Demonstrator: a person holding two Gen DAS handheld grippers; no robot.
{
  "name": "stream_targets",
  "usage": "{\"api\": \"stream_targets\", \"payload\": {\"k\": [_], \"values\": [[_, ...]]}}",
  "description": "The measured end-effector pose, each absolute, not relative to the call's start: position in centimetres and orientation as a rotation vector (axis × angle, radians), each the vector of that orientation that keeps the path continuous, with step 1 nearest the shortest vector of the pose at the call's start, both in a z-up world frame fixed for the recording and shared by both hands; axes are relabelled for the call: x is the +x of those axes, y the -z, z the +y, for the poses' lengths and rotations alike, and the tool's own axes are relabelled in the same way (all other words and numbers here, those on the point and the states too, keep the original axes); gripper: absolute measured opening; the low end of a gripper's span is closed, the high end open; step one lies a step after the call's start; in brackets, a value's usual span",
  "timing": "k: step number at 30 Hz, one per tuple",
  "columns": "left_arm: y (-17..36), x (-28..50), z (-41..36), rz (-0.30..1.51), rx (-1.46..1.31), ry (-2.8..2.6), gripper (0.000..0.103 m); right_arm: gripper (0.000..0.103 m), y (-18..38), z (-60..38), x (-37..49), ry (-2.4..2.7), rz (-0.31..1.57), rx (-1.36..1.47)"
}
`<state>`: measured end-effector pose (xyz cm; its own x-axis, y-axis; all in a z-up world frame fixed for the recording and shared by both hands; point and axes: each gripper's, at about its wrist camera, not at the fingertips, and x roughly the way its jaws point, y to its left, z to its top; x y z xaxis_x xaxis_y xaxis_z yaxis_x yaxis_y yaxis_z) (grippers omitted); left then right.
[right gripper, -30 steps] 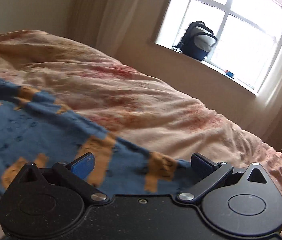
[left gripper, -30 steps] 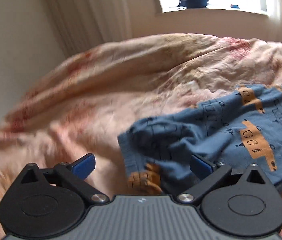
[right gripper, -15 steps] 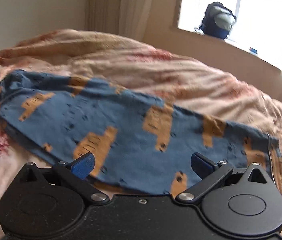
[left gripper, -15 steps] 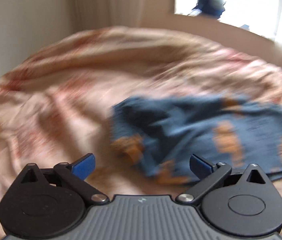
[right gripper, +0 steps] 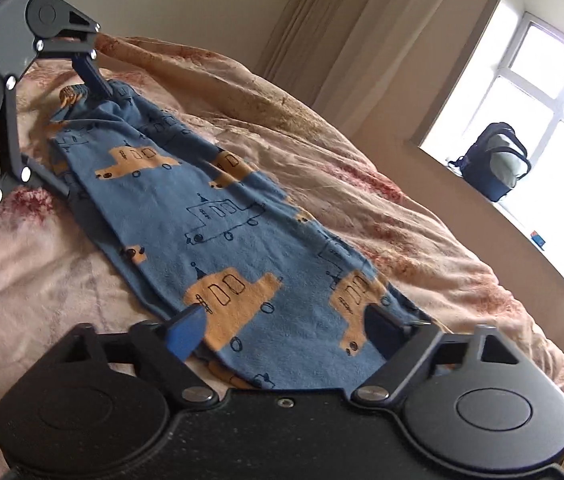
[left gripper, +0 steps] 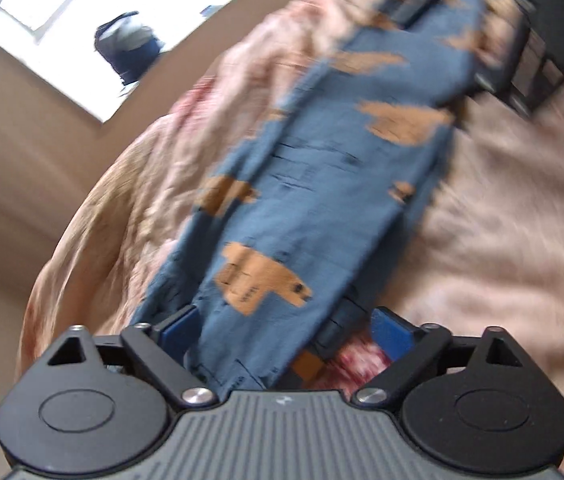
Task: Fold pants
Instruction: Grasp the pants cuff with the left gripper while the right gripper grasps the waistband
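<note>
Both grippers moved in from hovering over the spread garment half a second ago to sitting at its opposite ends; left view is now rolled and blurred, with the window backpack (left gripper: 128, 46) swung to upper left. Left gripper (left gripper: 282, 328): blue pads apart, one pants (left gripper: 314, 184) end running in between them over the gripper body, no pinch visible, so open, cloth only draped through. In the right view the same tool shows at upper left, one pad touching the bunched end. Right gripper (right gripper: 286, 330): fingers also apart, straddling the near end of the pants (right gripper: 218, 216), not closed on it. Pants lie as a long narrow strip on the pink floral duvet (right gripper: 382, 184), already doubled lengthwise by the look, stretched between the two tools. Backpack (right gripper: 496, 160) on the windowsill at right. Handling guess: light, limp jersey knit, no stiffness, will sag and drag on the fuzzy duvet; best taken by pinching all layers at each end edge, otherwise the lower layer slips out
</note>
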<state>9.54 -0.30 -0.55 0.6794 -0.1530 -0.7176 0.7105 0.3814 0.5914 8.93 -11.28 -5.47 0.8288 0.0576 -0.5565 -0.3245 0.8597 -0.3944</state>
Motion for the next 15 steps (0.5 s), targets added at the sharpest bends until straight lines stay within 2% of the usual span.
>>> {"api": "stream_targets", "payload": {"k": [2,4,7,9,13,15], "values": [[0.6,9.4,-0.2,0.625,1.039,0.597,0.087,0.065,5.4,-11.0,8.7,-0.253,0.566,-0.501],[0.1,9.7,0.0,0.654,0.961,0.602,0.087,0.054,5.6,-10.6,8.6,-0.273,0.576,-0.517],[-0.8,10.6,0.6,0.684,0.837,0.612,0.087,0.050,6.0,-10.3,8.7,-0.286,0.597,-0.521],[-1.3,11.1,0.8,0.701,0.790,0.626,0.080,0.050,5.9,-10.3,8.6,-0.301,0.599,-0.514],[-0.9,11.3,0.2,0.719,0.854,0.644,0.076,0.045,5.9,-10.1,8.3,-0.319,0.596,-0.526],[-0.3,11.2,-0.2,0.743,0.893,0.640,0.062,0.043,6.1,-9.9,8.3,-0.324,0.597,-0.533]]}}
